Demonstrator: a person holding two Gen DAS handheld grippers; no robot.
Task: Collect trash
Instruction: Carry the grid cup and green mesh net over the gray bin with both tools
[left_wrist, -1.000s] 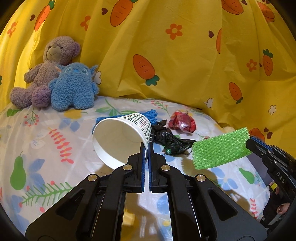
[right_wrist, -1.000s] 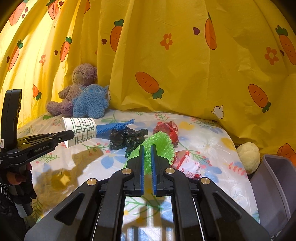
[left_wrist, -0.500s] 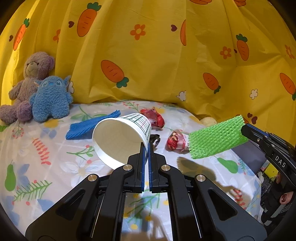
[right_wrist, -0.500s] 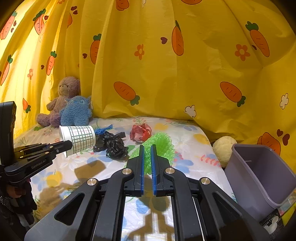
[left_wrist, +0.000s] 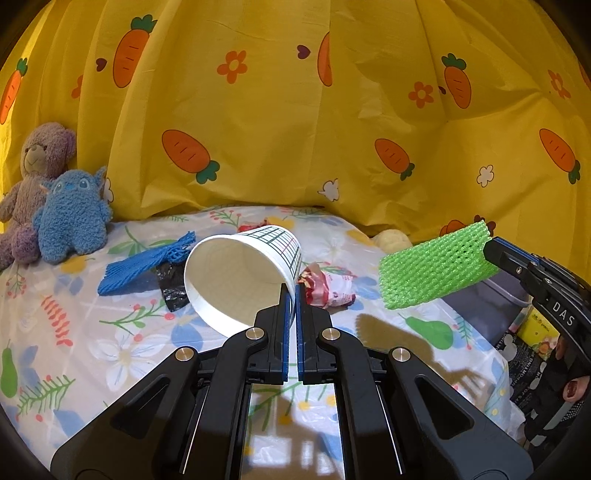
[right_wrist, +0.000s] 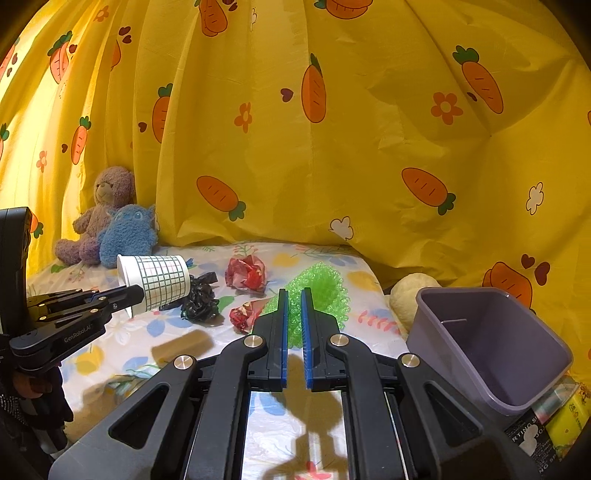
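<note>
White paper with a green and pink grid printed on its outside: that is the cup (left_wrist: 240, 275) clamped by its rim in my left tongs (left_wrist: 293, 291), tipped on its side so the bare white inside faces me, lifted above the table (left_wrist: 122, 354). My right tongs (right_wrist: 293, 295) are pinched together on a green foam net sleeve (right_wrist: 317, 291), springy and full of holes, held off the table too.

Just past the cup, on the flowered cover, lie a crumpled red and white wrapper (left_wrist: 327, 288), a scrunched black plastic bag (right_wrist: 199, 295) and a blue foam net (left_wrist: 144, 262). A second red wrapper (right_wrist: 245, 275) sits a little further back. To my right, off the table's edge, stands an open grey bin (right_wrist: 491, 347). Against the yellow carrot curtain (left_wrist: 295, 129), a blue plush toy (left_wrist: 70, 216) leans beside a purple teddy bear (left_wrist: 33, 166).
</note>
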